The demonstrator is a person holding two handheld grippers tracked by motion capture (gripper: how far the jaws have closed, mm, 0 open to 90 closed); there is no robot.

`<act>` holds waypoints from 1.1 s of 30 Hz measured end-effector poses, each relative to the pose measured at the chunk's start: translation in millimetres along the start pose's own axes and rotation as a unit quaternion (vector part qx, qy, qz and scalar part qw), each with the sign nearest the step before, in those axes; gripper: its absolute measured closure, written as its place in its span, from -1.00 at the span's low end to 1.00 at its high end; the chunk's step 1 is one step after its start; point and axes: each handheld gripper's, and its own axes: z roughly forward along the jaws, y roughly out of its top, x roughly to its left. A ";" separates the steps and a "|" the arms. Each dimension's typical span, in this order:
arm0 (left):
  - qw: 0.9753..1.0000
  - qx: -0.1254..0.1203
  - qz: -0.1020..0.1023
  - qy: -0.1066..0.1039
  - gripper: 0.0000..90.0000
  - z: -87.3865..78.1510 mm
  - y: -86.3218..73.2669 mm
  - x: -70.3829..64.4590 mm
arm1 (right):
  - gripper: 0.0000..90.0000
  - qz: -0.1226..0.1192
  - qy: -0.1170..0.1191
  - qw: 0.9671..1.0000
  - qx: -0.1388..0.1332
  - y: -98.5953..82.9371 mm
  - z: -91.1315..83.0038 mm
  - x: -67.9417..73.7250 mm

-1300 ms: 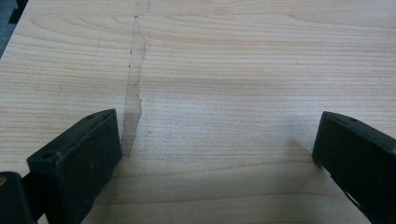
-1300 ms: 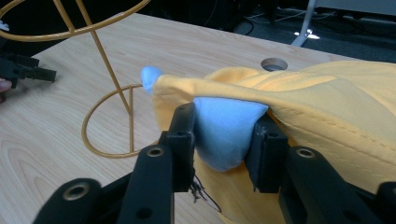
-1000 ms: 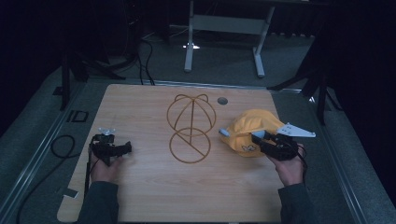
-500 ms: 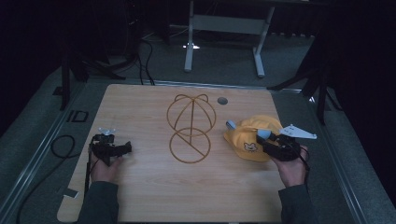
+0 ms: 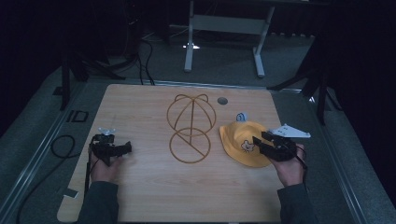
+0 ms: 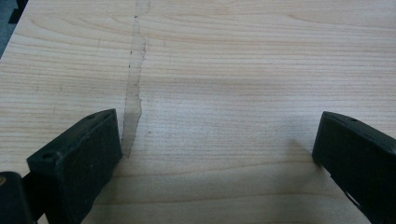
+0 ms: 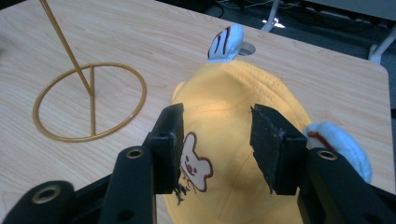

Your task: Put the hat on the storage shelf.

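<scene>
A yellow hat with a bear face and small blue-white ears lies flat on the right of the wooden table. My right gripper is over its near side. In the right gripper view the gripper is open, one jaw on each side of the hat's crown. A gold wire hat stand is upright mid-table, and its ring base lies left of the hat. My left gripper rests on the table at the left, open with only bare wood between its jaws.
A round grommet hole sits in the table behind the hat. A pale streak marks the wood by the left jaw. A cable loop lies on the floor left of the table. A metal frame stands beyond the far edge.
The hat has come down from a raised, tilted pose and settled flat, shifting slightly left and toward me. The right gripper barely moved. The left gripper stayed put.
</scene>
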 end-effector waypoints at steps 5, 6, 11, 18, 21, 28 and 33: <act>1.000 0.001 0.000 0.000 -0.97 -0.1 0.1 0.0 | 0.25 -0.017 -0.004 1.000 0.012 6.2 -0.1 -1.9; 1.000 0.001 0.000 0.000 -0.97 -0.1 0.0 0.1 | 0.25 -0.020 -0.006 1.000 0.015 7.0 0.1 -2.2; 1.000 0.001 0.000 0.000 -0.97 -0.1 0.1 0.0 | 0.24 -0.031 -0.013 0.999 0.032 11.9 1.9 -6.7; 1.000 0.001 0.001 0.000 -0.97 -0.2 0.1 0.1 | 0.22 -0.057 -0.018 0.997 0.055 20.0 7.0 -9.7; 1.000 0.001 0.001 0.000 -0.97 -0.1 0.1 0.1 | 0.22 -0.067 -0.019 0.996 0.065 25.7 8.8 -11.0; 1.000 0.001 0.001 0.000 -0.97 -0.1 0.1 0.1 | 0.22 -0.092 -0.018 0.991 0.096 36.6 13.3 -15.1; 1.000 0.001 0.001 0.000 -0.97 -0.1 0.1 0.1 | 0.19 -0.122 -0.013 0.985 0.118 42.8 17.4 -16.2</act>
